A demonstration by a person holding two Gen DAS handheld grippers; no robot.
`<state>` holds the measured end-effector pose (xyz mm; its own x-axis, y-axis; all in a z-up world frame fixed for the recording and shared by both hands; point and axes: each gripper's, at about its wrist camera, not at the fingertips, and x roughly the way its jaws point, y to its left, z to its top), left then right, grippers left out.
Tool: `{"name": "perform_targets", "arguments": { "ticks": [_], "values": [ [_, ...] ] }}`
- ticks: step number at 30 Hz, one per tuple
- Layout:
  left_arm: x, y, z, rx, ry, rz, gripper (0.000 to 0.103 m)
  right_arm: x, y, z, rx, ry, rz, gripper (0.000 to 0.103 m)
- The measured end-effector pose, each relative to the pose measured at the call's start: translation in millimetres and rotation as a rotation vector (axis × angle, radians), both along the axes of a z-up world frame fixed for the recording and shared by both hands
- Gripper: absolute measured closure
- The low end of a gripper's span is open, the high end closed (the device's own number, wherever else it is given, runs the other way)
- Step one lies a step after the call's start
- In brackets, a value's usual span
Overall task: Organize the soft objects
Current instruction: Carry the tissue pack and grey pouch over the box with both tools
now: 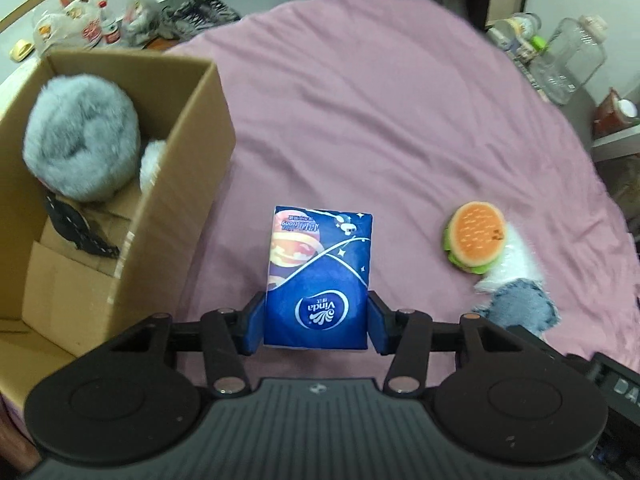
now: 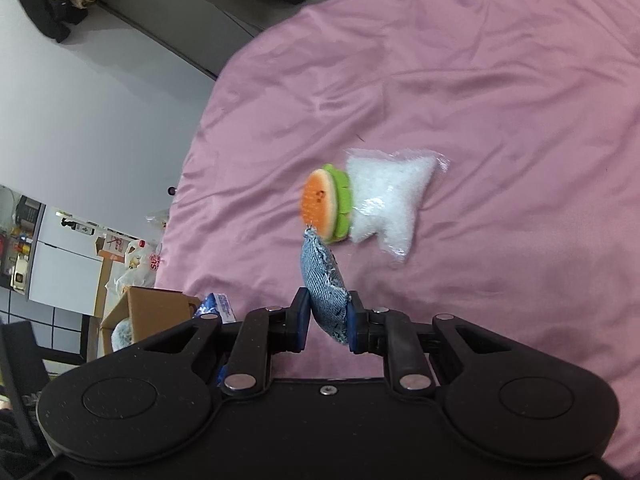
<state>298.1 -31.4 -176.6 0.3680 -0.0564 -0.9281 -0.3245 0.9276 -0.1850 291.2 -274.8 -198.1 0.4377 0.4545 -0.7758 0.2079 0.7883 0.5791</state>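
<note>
A pink bedsheet (image 1: pixel 380 92) covers a bed that fills most of both views, lightly wrinkled and largely bare across its far half. Beyond its rounded far edge lies a pale floor with cluttered plastic bags and bottles (image 1: pixel 96 26) at one side and a clear plastic jug (image 1: pixel 568 60) at the other.

An open cardboard box (image 1: pixel 188 184) stands on the left of the sheet in the left wrist view. Inside it sit a grey furry plush (image 1: pixel 80 132), a smaller white fluffy piece (image 1: pixel 151 162) against the box wall, and a dark strap-like item (image 1: pixel 78 224) on the box floor.

The left hand-held gripper (image 1: pixel 316 322) pinches a blue Vinda tissue pack (image 1: pixel 318 276) by its near end, one blue pad on each side. The pack stands just right of the box, with open sheet ahead of it.

To the right, a plush hamburger (image 2: pixel 326 208) lies on its side touching a clear bag of white filling (image 2: pixel 386 200); open pink sheet surrounds this pair on every side.

The right hand-held gripper (image 2: pixel 327 320) is pressed together on a small denim cushion (image 2: pixel 322 280), squeezing its lower part. The cushion's frayed tip (image 2: pixel 309 233) points toward the hamburger and appears just beside it. In this view the box and tissue pack (image 2: pixel 216 304) show at lower left.
</note>
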Motion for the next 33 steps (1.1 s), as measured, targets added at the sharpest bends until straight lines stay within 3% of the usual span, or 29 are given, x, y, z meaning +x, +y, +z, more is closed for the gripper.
{"name": "perform_targets", "arguments": {
  "ticks": [9,18,33],
  "values": [
    [-17.0,23.9,36.9,-0.02,-0.071,-0.037,0.053,-9.5,28.8,30.1,-0.032,-0.099,0.032,0.085],
    [-36.2,64.9,60.5,0.017,-0.107,-0.039,0.053,-19.0,70.7,63.9,-0.08,-0.177,0.105,0.085],
    [-62.6,135.9,69.6,0.023,-0.122,0.005,0.053,-33.2,128.6,88.7,-0.11,-0.221,0.183,0.085]
  ]
}}
